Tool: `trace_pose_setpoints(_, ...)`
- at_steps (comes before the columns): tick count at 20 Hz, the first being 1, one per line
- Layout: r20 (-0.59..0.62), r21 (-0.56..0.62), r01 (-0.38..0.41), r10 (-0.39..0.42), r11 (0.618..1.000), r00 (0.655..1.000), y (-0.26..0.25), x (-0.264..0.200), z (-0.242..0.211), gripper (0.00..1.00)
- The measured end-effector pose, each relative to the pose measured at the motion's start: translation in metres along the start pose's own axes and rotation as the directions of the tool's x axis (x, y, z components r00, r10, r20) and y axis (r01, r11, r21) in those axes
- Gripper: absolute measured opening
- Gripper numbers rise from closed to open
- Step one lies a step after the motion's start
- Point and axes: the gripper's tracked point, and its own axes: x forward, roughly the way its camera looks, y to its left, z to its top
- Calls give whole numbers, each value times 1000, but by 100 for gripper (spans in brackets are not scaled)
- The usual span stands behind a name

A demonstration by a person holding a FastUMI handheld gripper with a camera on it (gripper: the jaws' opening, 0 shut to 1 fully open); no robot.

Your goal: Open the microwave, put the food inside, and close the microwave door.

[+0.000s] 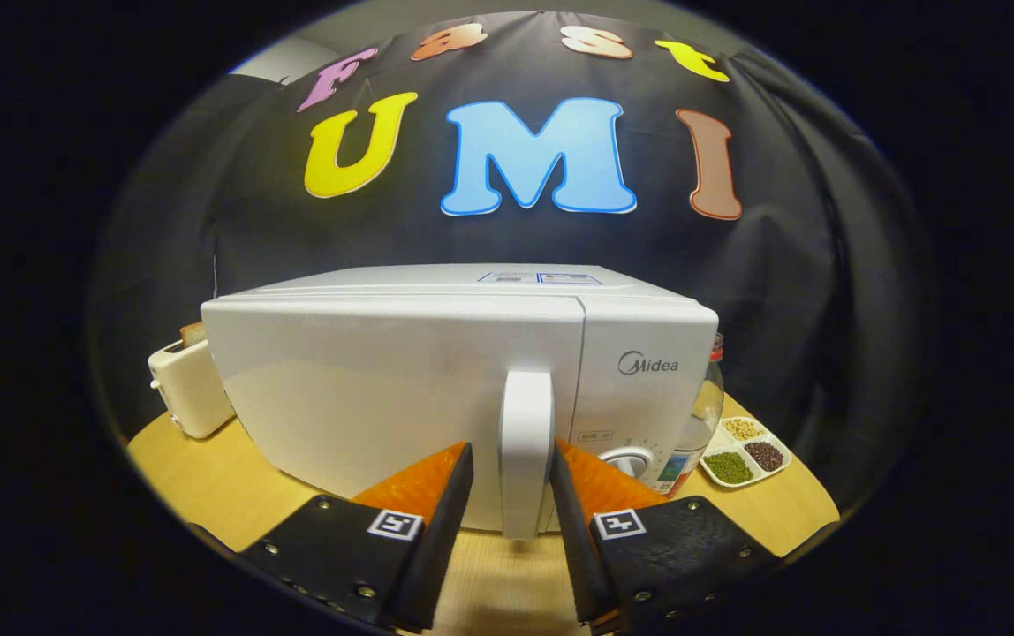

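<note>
- On the round wooden table [207, 477], the boxy white microwave [401, 380] stands just ahead, door closed.
- Between the fingers rises its upright white door handle [526, 442].
- The gripper [511, 495] brackets that handle, slightly open; whether both fingers press it, I cannot tell.
- Right of the microwave sits a small white divided tray of beans [745, 450].

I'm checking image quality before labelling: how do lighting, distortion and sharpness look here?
Gripper view: fisheye bends the microwave top and table edge; soft even light, faint sheen on the door; handle sharp between the gripper fingers, not visibly clamped; divided tray slightly soft.
</note>
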Motion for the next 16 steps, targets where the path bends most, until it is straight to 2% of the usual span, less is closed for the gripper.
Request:
trace_pose_setpoints(1,-11,21,7,-7,1000,1000,3,6,-1,33)
trace_pose_setpoints(2,-29,36,3,-2,999,1000,3,6,-3,34)
trace_pose_setpoints(3,-36,43,12,-11,999,999,3,5,0,28)
trace_pose_setpoints(6,-74,47,30,-26,998,997,1,5,-5,27)
trace_pose_setpoints(7,-72,39,29,-26,999,997,3,2,-3,16)
trace_pose_setpoints(8,-66,18,29,-27,999,997,4,2,-3,16)
trace_pose_setpoints(9,-62,-6,24,-25,1000,998,4,-1,-3,9)
trace_pose_setpoints(12,-79,-7,10,-10,1000,997,3,0,-3,8)
trace_pose_setpoints(16,-63,-54,7,-11,999,998,11,-36,-14,9)
